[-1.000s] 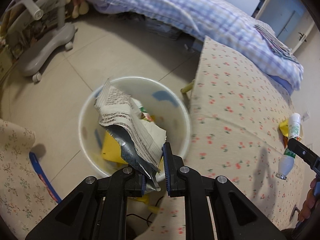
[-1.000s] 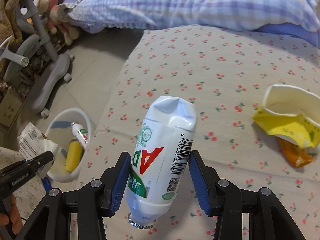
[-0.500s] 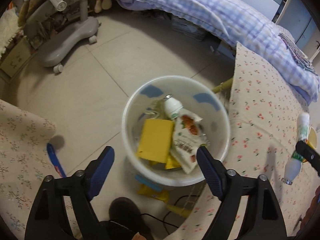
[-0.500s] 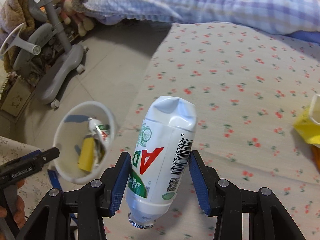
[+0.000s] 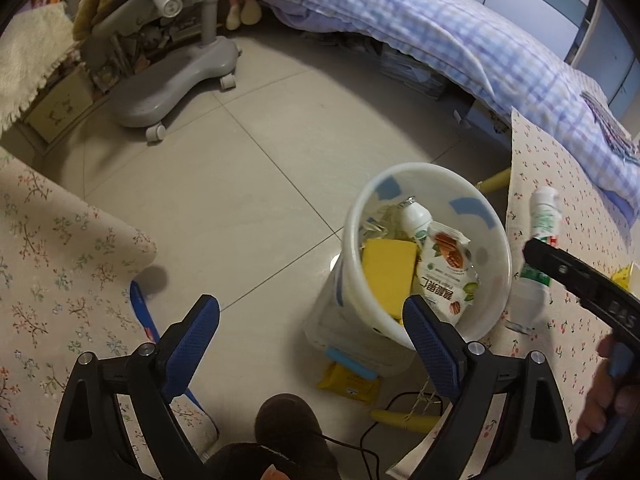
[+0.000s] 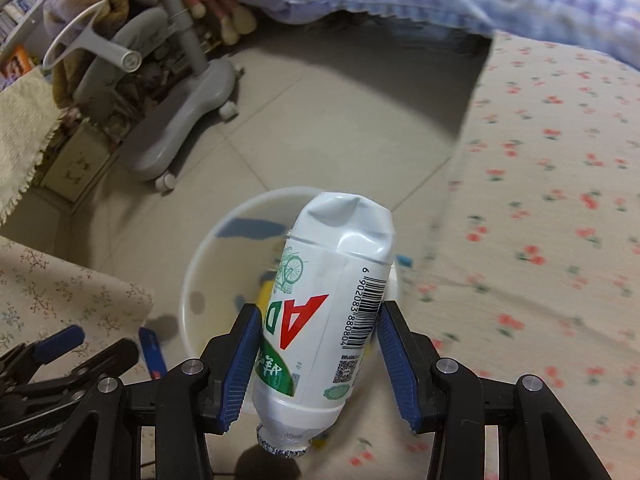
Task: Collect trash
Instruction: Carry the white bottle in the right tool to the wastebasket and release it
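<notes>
Carried over the bin (image 6: 200,280), right gripper's (image 6: 318,354) bottle (image 6: 328,304) reads "AD".

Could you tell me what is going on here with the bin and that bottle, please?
A person is clearing rubbish with a handheld claw in each hand. The right claw is shut on a crushed white AD bottle, neck down, held above the white bin on the floor. The left claw is open and empty, beside the bin. The bin already holds a nut snack wrapper, a yellow pack and a small white bottle.
</notes>
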{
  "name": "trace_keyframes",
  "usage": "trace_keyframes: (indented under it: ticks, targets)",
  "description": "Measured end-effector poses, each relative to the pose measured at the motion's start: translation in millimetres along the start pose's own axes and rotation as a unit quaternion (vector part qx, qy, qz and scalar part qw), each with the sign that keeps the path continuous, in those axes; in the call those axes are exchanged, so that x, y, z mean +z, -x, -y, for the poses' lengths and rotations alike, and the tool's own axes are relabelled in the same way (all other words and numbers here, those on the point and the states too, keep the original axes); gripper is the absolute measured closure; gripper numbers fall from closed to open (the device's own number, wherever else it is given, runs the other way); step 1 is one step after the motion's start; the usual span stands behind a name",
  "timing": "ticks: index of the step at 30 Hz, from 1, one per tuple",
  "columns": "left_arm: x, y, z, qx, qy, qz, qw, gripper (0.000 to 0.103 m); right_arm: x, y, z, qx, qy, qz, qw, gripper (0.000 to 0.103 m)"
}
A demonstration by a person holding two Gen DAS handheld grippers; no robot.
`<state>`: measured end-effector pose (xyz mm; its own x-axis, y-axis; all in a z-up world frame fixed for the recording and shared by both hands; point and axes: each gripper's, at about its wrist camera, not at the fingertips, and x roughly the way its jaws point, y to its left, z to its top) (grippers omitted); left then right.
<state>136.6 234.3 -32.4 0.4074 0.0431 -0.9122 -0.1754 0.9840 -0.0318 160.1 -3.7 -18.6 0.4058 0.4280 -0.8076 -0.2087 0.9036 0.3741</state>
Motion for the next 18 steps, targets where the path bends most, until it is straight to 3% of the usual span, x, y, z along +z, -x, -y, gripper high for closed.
trace_keyframes:
  ticks: [5, 6, 8, 18]
  targets:
    - [0.4, -0.8, -2.6, -0.003, -0.003, 0.0, 1.0, 0.008, 1.7, -14.9, -6.9, 0.024, 0.004, 0.009, 1.0, 0.047]
    - [0.3, -0.1, -3.5, -0.004, -0.002, 0.001, 1.0, 0.008, 1.7, -15.0, -6.8, 0.03, 0.002, 0.01, 1.0, 0.035]
    - [0.6, 1.6, -1.9, -0.007, -0.003, 0.002, 1.0, 0.008, 1.4, -12.3, -7.4, 0.032, 0.0, 0.014, 0.999, 0.027]
    - [1.1, 7.9, 31.5, -0.036, -0.02, -0.013, 0.9991, 0.008, -10.6, 28.7, 15.5, -0.039, 0.003, 0.024, 0.999, 0.027]
